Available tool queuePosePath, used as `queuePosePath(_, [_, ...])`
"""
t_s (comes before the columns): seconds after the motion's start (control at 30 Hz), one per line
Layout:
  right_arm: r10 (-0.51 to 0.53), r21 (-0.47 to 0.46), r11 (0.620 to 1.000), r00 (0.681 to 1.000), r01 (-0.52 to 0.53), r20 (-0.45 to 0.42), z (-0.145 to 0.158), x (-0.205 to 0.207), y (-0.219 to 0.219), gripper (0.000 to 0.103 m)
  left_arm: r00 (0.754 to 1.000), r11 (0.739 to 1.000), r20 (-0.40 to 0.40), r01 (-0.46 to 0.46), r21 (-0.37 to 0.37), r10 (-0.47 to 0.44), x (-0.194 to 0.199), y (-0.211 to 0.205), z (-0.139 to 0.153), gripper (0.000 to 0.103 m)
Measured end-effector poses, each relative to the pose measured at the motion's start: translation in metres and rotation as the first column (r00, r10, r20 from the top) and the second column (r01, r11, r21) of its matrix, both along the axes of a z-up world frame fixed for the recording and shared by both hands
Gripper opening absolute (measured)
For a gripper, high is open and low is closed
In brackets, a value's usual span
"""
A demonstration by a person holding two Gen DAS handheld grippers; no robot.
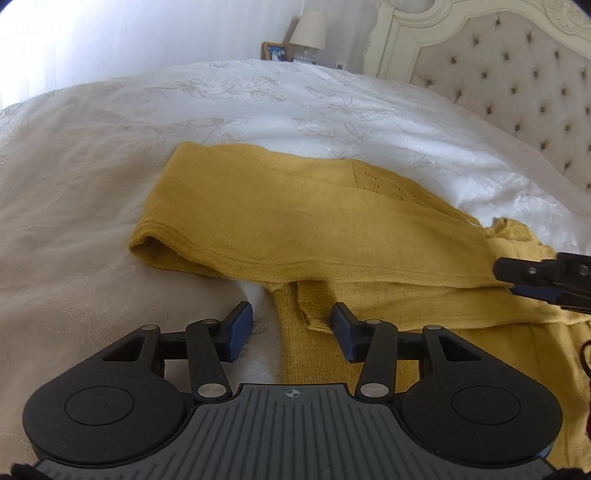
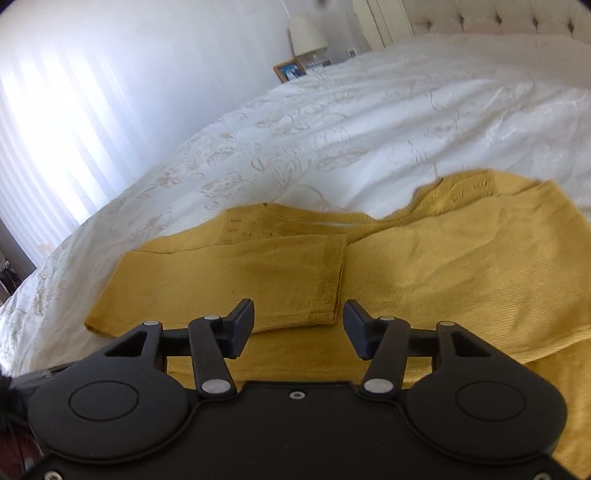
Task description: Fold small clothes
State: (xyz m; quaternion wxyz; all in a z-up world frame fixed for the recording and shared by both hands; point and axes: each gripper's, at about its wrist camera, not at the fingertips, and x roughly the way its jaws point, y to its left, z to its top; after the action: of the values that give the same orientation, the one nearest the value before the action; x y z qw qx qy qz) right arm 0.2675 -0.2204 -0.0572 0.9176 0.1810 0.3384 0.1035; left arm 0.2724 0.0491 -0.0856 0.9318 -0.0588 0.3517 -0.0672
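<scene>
A mustard-yellow knitted top (image 1: 303, 221) lies on the white embroidered bedspread (image 1: 110, 147), its left sleeve folded across the body. My left gripper (image 1: 291, 328) is open and empty, hovering just above the garment's near left edge, one finger over the bedspread. The right gripper shows in the left wrist view (image 1: 517, 280) at the right, over the garment. In the right wrist view the top (image 2: 424, 258) fills the foreground with a folded sleeve (image 2: 229, 280) lying flat. My right gripper (image 2: 299, 328) is open and empty above the sleeve's cuff.
A tufted cream headboard (image 1: 517, 81) stands at the far right. A bedside lamp (image 1: 308, 31) and a framed photo (image 1: 274, 51) sit beyond the bed. Bright curtains (image 2: 74, 110) hang on the left. The bedspread (image 2: 369, 122) stretches far beyond the garment.
</scene>
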Motion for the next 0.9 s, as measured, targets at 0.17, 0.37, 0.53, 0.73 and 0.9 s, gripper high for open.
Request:
queuePosePath(0.17, [-0.032, 0.024, 0.999, 0.999, 0.033, -0.037, -0.013, 0.013, 0.005, 0.060, 0.998, 1.000, 0.059, -0.005, 0.012, 0.005, -0.010, -0.001, -0.008, 0.048])
queuePosePath(0.37, [-0.028, 0.034, 0.999, 0.999, 0.029, -0.045, -0.005, 0.020, 0.013, 0.018, 0.998, 1.000, 0.056, -0.004, 0.025, 0.003, -0.009, -0.002, -0.008, 0.048])
queuePosePath(0.53, [0.005, 0.019, 1.000, 0.997, -0.006, 0.076, 0.048, 0.005, 0.002, 0.017, 0.998, 1.000, 0.057, -0.004, 0.021, 0.003, -0.010, -0.002, -0.009, 0.048])
queuePosePath(0.73, [-0.151, -0.136, 0.977, 0.983, 0.164, 0.103, 0.082, -0.005, -0.076, 0.017, 0.998, 1.000, 0.063, -0.007, 0.020, 0.006, -0.011, -0.003, -0.010, 0.048])
queuePosePath(0.9, [-0.223, -0.226, 0.951, 0.974, 0.211, -0.029, 0.041, 0.011, -0.112, 0.017, 0.998, 1.000, 0.062, -0.006, 0.020, 0.005, -0.012, -0.004, -0.010, 0.048])
